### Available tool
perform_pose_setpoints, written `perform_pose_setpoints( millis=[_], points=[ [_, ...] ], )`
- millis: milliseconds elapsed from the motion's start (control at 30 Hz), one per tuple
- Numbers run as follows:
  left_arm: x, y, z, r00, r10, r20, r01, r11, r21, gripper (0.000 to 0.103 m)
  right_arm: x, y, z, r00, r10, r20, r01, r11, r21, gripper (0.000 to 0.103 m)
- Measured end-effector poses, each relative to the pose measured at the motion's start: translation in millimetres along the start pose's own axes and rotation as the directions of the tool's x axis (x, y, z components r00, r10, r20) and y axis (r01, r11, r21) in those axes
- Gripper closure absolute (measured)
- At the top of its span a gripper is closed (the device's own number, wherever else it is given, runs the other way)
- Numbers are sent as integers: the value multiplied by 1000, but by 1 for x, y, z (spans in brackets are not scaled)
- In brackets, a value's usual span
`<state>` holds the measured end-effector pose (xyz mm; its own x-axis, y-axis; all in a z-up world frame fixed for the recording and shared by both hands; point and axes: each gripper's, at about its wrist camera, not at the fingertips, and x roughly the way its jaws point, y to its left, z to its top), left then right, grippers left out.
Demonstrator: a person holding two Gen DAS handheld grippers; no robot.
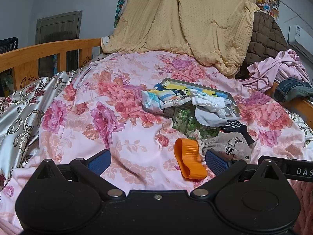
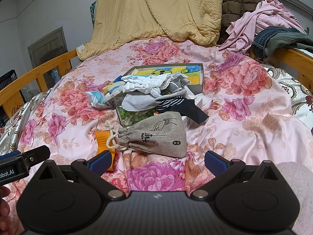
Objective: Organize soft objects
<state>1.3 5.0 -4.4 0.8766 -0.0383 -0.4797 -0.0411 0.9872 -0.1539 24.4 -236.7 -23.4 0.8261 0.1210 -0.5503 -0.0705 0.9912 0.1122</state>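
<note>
Floral pink bedding (image 2: pixel 244 117) is covering the bed I am working over, with a yellow quilt (image 2: pixel 156 13) heaped at twelve o'clock and a wooden bed rail (image 1: pixel 49 49) running along at ten o'clock. I am holding both grippers low over the cover, empty.

My left gripper (image 1: pixel 157 161) is hovering with its blue-padded fingers (image 1: pixel 99 161) spread wide, nothing between them. Just beside its right finger, at about one o'clock, an orange ribbed strap (image 1: pixel 188 157) is lying on the bedding. My right gripper (image 2: pixel 157 161) is likewise sitting with fingers (image 2: pixel 216 162) spread apart and gripping nothing; a grey drawstring pouch (image 2: pixel 156 137) with black printing is lying just ahead of it at twelve o'clock, its corded neck touching the orange strap at eleven o'clock.

Beyond the pouch, the pile of soft things is resting against an open shallow box (image 2: pixel 195 86) with a cartoon-printed lining. A white quilted cloth (image 2: pixel 146 85) is draping over the box's near edge, a pale grey cloth (image 2: pixel 137 100) is lying under it, and a black striped sock (image 2: pixel 180 103) is trailing off toward two o'clock. A clear container of green and white bits (image 2: pixel 135 116) is sitting half buried beneath them. Pink clothing (image 2: pixel 260 23) and denim jeans (image 2: pixel 277 39) are hanging over the far rail at two o'clock.
</note>
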Motion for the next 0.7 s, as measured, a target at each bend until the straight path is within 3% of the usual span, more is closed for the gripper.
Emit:
perform_pose_setpoints(
  millis=[700],
  points=[
    [0, -1, -2, 1000, 4, -1, -4, 1000, 6, 1, 1, 0, 0, 1000, 0, -1, 0, 1000, 0, 0]
  ],
)
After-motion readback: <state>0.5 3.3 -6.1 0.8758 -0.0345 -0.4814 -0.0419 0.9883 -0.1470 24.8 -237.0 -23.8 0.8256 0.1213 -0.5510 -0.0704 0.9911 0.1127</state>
